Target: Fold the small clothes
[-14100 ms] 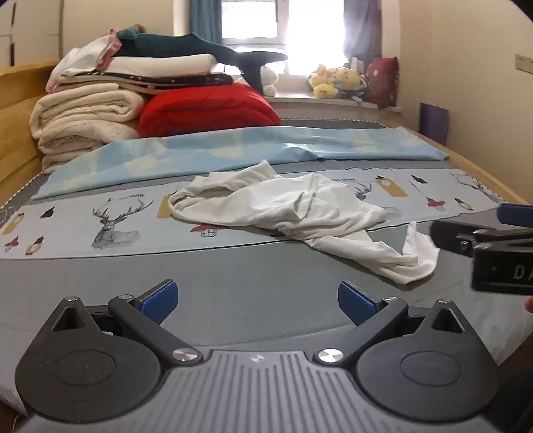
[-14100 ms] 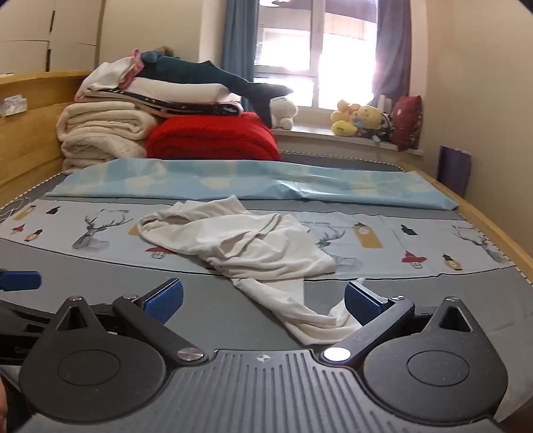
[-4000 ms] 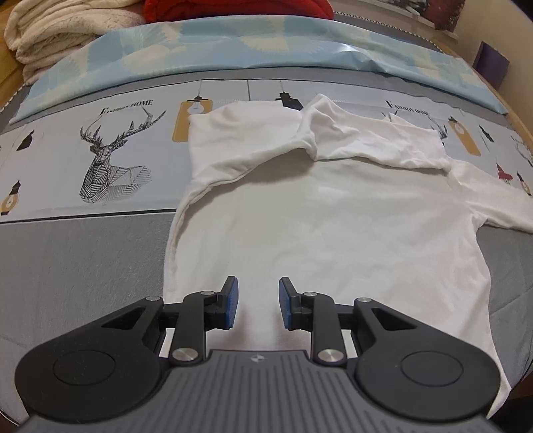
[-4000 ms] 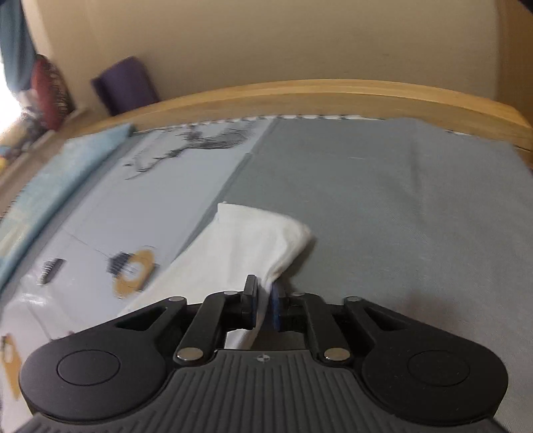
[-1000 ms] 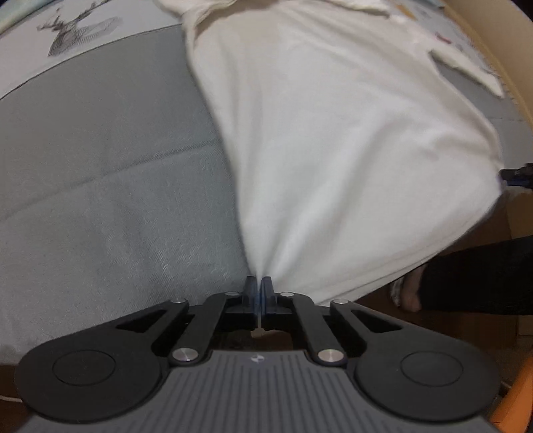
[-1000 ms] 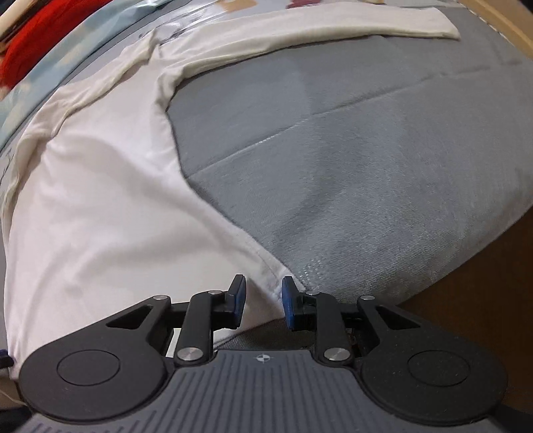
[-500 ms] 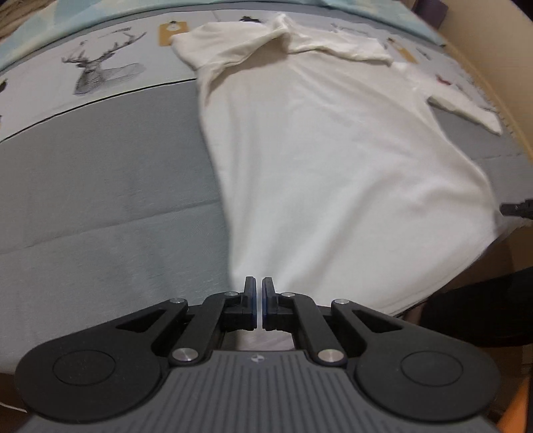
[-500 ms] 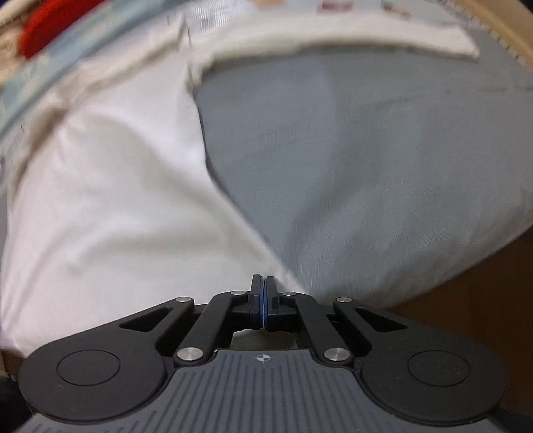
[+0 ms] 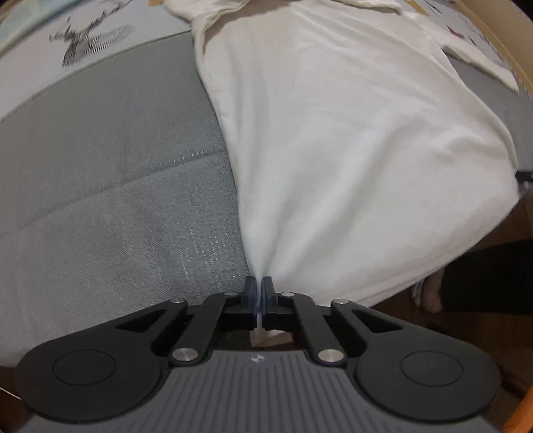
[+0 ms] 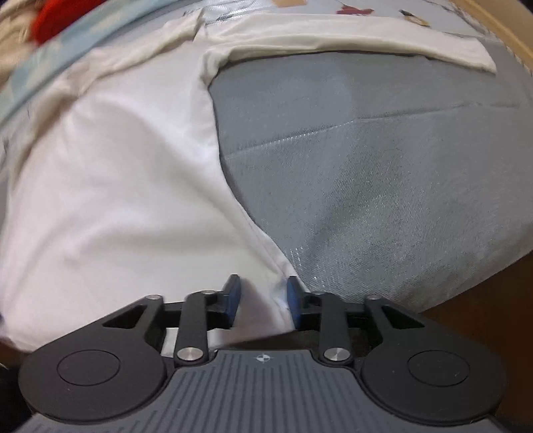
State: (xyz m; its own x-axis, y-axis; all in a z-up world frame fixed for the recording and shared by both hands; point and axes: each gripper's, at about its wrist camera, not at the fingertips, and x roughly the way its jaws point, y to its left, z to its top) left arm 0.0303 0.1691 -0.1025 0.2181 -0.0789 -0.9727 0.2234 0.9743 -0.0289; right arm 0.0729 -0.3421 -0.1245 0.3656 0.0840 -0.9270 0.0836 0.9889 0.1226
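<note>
A white long-sleeved shirt (image 9: 349,140) lies spread on the grey bed cover (image 9: 110,186), its hem hanging over the near bed edge. My left gripper (image 9: 258,289) is shut on the shirt's bottom-left hem corner, and the cloth fans out taut from the pads. In the right wrist view the shirt (image 10: 116,200) fills the left side. My right gripper (image 10: 263,293) is open, with the bottom-right hem corner lying loose between its blue pads (image 10: 293,293). One sleeve (image 10: 349,43) lies stretched across the far side.
A printed sheet with a deer drawing (image 9: 90,43) lies beyond the grey cover. The wooden bed frame (image 10: 499,20) runs along the right. A red quilt (image 10: 56,13) sits far left. The floor and a person's dark-clad leg (image 9: 483,276) show below the bed edge.
My right gripper was shut on the hem corner half a second ago and has opened. My left gripper stays shut on its corner and has dropped lower and nearer the bed edge.
</note>
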